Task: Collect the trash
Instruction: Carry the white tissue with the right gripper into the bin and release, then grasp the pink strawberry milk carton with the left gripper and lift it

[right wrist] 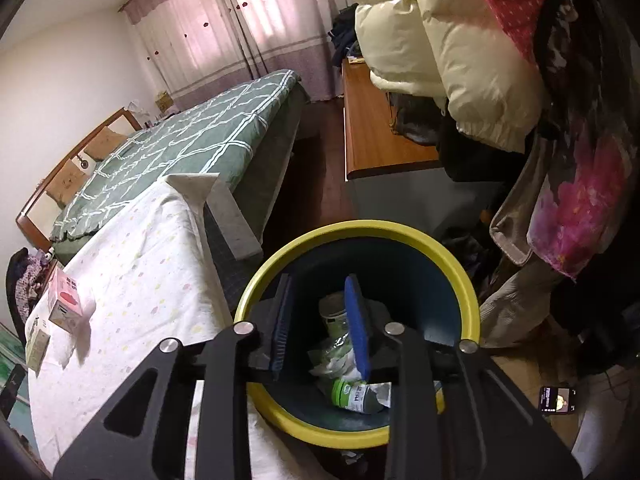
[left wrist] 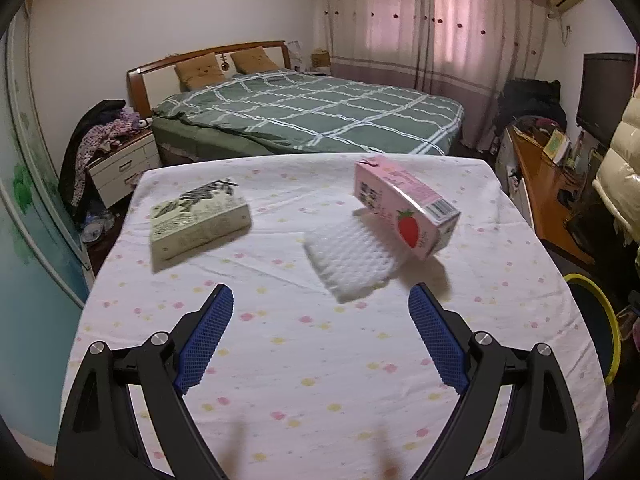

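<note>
On the table with the dotted white cloth (left wrist: 312,360) lie a pink strawberry carton (left wrist: 404,204), a white foam net pad (left wrist: 348,258) under its near end, and a beige printed box (left wrist: 198,218) at the left. My left gripper (left wrist: 320,340) is open and empty, above the cloth just short of the foam pad. My right gripper (right wrist: 320,328) is open and empty above the yellow-rimmed bin (right wrist: 460,276), which holds a bottle (right wrist: 352,394) and crumpled wrappers (right wrist: 332,344). The pink carton (right wrist: 64,304) and the beige box (right wrist: 38,346) also show in the right wrist view.
A bed with a green checked cover (left wrist: 312,112) stands behind the table. A wooden desk (left wrist: 548,184) and hanging coats (right wrist: 448,40) are at the right, beside the bin (left wrist: 600,304). A nightstand (left wrist: 120,168) is at the left. A phone (right wrist: 558,400) lies on the floor.
</note>
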Demonstrator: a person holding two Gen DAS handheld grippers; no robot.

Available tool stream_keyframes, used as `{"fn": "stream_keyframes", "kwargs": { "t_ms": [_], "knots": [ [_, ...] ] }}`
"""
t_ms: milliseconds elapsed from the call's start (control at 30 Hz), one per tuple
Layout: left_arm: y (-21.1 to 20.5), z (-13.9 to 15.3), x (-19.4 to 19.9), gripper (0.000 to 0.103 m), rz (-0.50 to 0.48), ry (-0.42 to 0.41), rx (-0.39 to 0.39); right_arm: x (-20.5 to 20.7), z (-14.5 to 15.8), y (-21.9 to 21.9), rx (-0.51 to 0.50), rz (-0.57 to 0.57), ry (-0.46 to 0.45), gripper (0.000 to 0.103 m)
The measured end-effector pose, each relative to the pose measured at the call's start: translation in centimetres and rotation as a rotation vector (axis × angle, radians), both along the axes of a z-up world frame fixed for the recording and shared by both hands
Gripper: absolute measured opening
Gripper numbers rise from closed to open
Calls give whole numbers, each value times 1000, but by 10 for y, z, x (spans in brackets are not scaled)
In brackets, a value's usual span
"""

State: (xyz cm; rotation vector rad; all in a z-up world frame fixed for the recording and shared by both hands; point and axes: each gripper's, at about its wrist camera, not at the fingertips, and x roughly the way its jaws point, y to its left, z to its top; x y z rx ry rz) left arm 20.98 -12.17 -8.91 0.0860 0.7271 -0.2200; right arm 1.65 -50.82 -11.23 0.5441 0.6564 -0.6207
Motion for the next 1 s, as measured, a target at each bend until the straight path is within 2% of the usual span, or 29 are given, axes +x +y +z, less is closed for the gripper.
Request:
{"fn": "stream_keyframes", "kwargs": {
  "t_ms": [267,600,733,900,1000],
  "knots": [
    [-36,-8,14,88,-34,27,20,1,-10,-4,32,23,-5,29],
    [-84,-7,43,88,-81,45,-6,2,-13,-6,40,26,-6,30],
    [-103,-9,58,88,-64,34,9,2,-14,-6,42,26,-7,30],
    [-113,-20,79,88,-36,70,12,2,-14,-6,41,24,-6,30],
    [-114,-25,85,84,-24,74,7,3,-16,-7,44,23,-5,30]
  ]
}}
